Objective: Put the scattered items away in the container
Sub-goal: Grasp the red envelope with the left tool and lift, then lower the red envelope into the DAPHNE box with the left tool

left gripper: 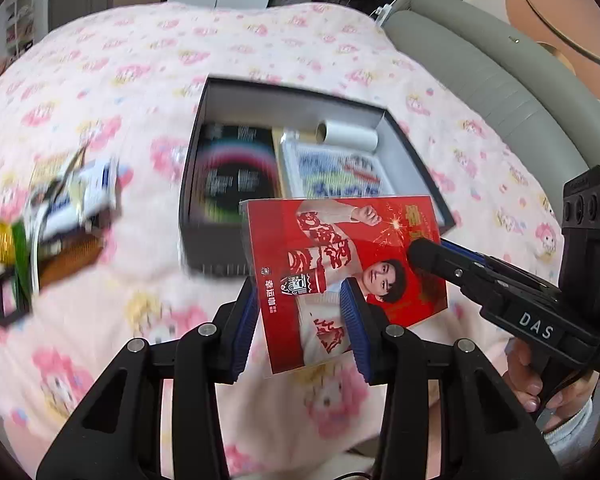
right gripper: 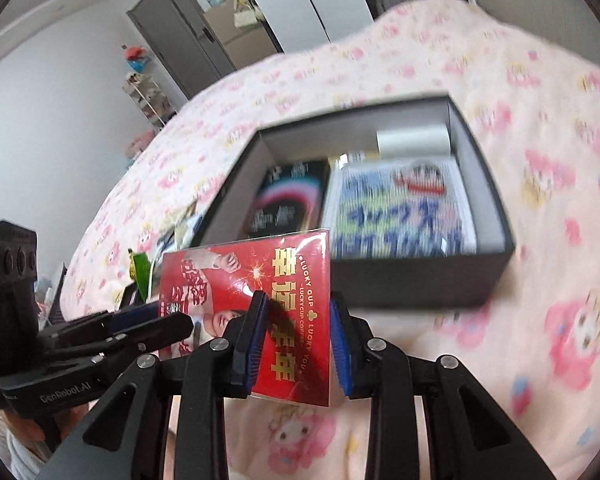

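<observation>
A red flat packet (left gripper: 340,264) printed with a man and a cup hangs in the air just in front of the black open box (left gripper: 216,248). Both grippers clamp it: my left gripper (left gripper: 300,320) on its lower edge, my right gripper (right gripper: 298,344) on its side; the packet also shows in the right wrist view (right gripper: 260,304). The box (right gripper: 420,284) holds a dark packet (left gripper: 236,176), a colourful packet (left gripper: 336,172) and a white roll (left gripper: 348,134). A pile of scattered items (left gripper: 56,208) lies left on the bed.
The pink patterned bedspread (left gripper: 120,80) covers the bed. A grey padded headboard (left gripper: 500,88) runs along the right. Shelves and a door (right gripper: 180,36) stand beyond the bed's far side.
</observation>
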A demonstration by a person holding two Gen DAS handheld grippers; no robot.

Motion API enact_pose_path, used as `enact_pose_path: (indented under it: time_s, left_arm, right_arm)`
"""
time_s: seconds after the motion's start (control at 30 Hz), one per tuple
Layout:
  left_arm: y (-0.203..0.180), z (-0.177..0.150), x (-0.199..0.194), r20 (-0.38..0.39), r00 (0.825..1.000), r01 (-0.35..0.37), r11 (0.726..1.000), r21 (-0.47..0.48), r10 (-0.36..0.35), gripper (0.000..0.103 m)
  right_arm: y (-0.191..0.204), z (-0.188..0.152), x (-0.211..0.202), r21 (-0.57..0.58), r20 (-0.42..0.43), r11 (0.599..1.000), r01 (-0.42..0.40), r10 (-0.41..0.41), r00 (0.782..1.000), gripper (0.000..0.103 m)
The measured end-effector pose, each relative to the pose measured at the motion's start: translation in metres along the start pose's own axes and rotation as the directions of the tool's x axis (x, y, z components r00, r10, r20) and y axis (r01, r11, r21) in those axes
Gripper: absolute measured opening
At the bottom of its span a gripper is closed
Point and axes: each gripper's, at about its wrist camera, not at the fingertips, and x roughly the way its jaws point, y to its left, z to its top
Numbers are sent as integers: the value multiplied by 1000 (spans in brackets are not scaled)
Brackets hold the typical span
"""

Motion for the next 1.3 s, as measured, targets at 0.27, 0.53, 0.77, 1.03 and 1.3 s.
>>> enact_pose_path:
  time_s: [0.27, 0.53, 0.77, 1.03, 1.3]
  left_arm:
    - [22, 76, 46, -60, 997, -40, 998, -43, 38, 42]
    - [59, 116, 112, -197, 975, -113, 991, -65, 98, 42]
    - [60, 127, 134, -226, 963, -153, 988, -14, 146, 42]
    - [50, 137, 129, -232, 953, -194, 981, 30, 196, 52]
    - [38, 120, 111, -245, 958, -131, 987, 93, 150, 49]
  right_arm:
    - [-17, 74, 40, -6, -78, 1000, 14, -14, 997, 27]
    - [-12, 117, 118, -144, -217, 986, 88, -118, 969, 28]
    - [-38, 126, 169, -79, -312, 992, 96, -116, 943, 29]
    - [-50, 132, 176, -34, -289, 992, 118, -123, 949, 29]
    - [-51, 126, 131, -58, -241, 991, 119, -129, 962, 29]
